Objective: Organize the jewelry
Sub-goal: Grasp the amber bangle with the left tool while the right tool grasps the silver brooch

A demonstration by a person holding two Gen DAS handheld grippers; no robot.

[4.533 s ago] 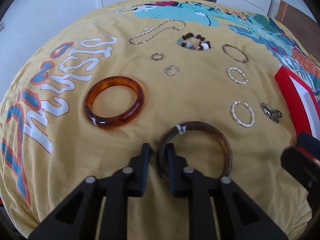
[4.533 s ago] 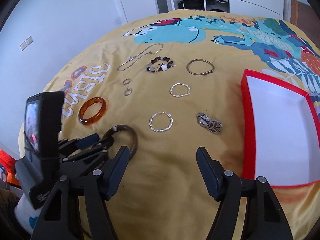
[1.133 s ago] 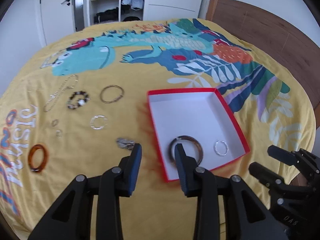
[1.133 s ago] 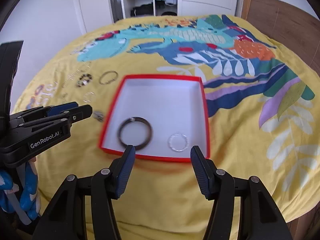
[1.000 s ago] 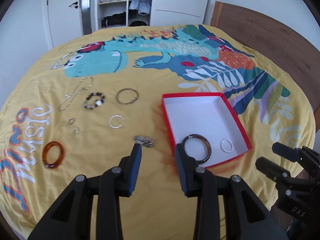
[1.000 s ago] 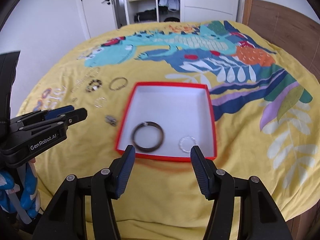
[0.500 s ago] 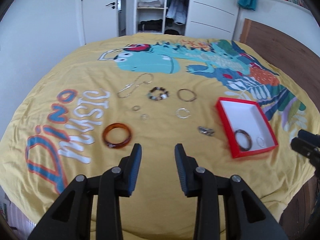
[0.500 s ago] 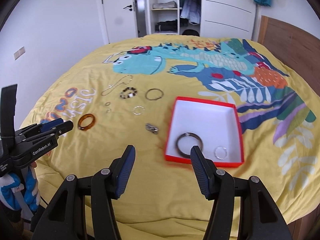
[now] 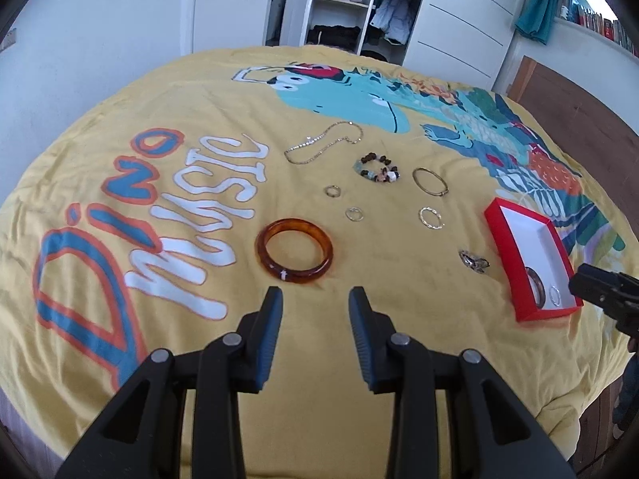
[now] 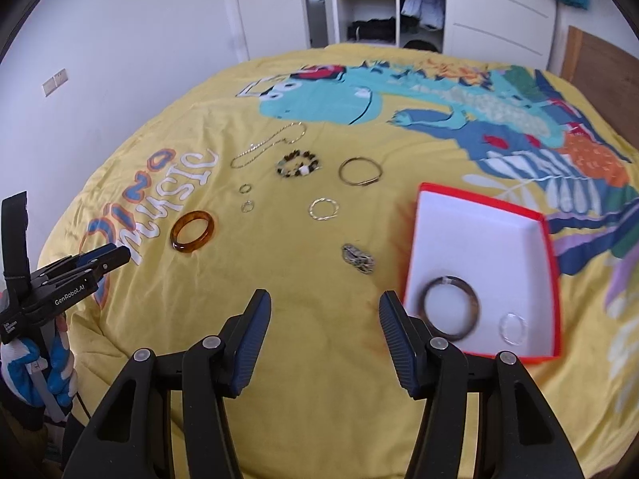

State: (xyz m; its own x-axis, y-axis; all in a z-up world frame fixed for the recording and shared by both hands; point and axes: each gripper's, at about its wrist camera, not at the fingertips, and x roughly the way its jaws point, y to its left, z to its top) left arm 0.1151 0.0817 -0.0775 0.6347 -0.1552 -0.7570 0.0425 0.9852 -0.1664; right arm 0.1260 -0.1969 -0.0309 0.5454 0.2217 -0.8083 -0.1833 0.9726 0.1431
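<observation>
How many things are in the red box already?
2. A dark bangle lies in the near left corner of the red box, and a thin silver ring lies just right of it. Nothing looks hidden; the rest of the box floor is bare.

The left claw is held open, empty, low in the frame, just below the amber bangle on the bed.

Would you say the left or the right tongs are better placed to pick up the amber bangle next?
Left. The left tongs stand open and empty directly before the amber bangle. From the right tongs, also open and empty, that bangle lies far off to the left, the red box nearer.
</observation>
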